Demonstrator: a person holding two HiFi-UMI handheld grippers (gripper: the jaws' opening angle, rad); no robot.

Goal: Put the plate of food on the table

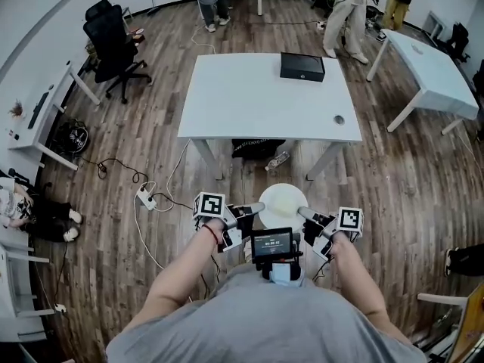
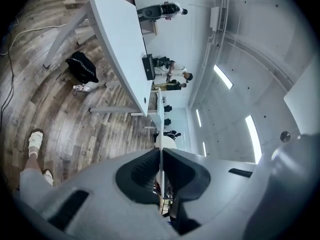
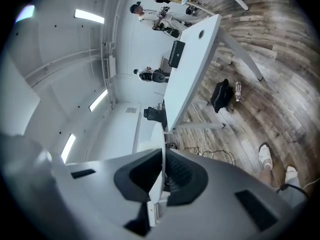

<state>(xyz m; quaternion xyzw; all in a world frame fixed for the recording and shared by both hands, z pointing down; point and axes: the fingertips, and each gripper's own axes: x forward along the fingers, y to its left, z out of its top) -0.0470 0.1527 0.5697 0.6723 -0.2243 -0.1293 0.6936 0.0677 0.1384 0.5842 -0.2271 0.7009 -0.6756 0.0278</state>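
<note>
A round white plate (image 1: 282, 203) with a pale yellowish middle hangs in front of my body, over the wood floor and short of the white table (image 1: 227, 104). My left gripper (image 1: 257, 208) is shut on its left rim and my right gripper (image 1: 304, 212) on its right rim. In the left gripper view the plate (image 2: 164, 142) shows edge-on, pinched by the left gripper (image 2: 161, 156). The right gripper view shows the same thin plate edge (image 3: 157, 144) clamped in the right gripper (image 3: 162, 159). What lies on the plate is too faint to make out.
On the table stand a black box (image 1: 302, 66) and a small round thing (image 1: 338, 119). A dark bag (image 1: 257, 148) and a bottle (image 1: 277, 159) lie under it. A power strip with cables (image 1: 145, 197) lies at the left, an office chair (image 1: 113, 44) beyond. People (image 1: 348, 13) stand at the back.
</note>
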